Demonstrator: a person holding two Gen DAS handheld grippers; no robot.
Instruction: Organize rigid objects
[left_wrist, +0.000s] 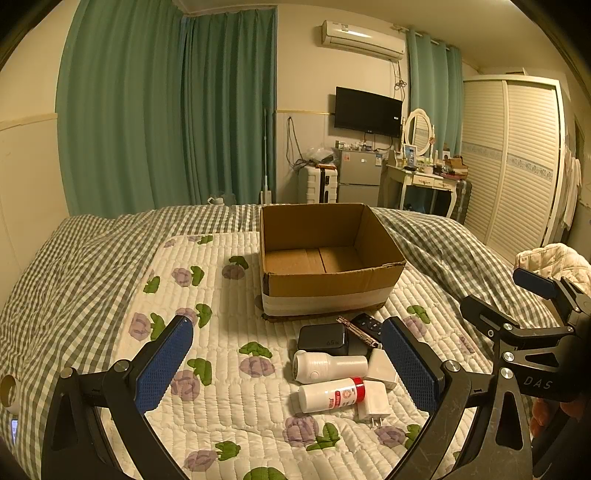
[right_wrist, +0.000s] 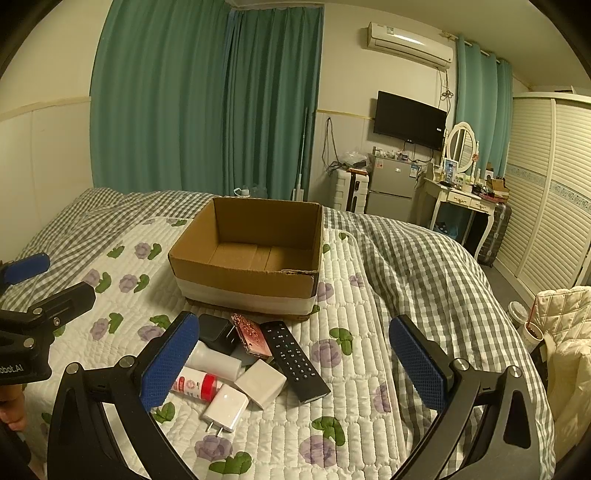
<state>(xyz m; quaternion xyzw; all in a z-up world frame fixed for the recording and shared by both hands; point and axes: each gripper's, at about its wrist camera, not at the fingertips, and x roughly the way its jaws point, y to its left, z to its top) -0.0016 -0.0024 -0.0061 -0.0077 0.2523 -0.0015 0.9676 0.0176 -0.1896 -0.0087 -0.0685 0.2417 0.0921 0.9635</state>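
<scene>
On the quilt (left_wrist: 221, 398), black charger (left_wrist: 323, 339) reads "65", probably "65W"

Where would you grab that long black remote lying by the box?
Probably across the remote's narrow width near the middle, coming down from above with the right gripper. It lies flat on the quilt, its right long edge clear. Its left edge touches a white charger, so one finger would have to slip in there.

Left gripper (left_wrist: 288, 363) and right gripper (right_wrist: 293, 360) both spread wide, level, side by side, holding nothing.
</scene>
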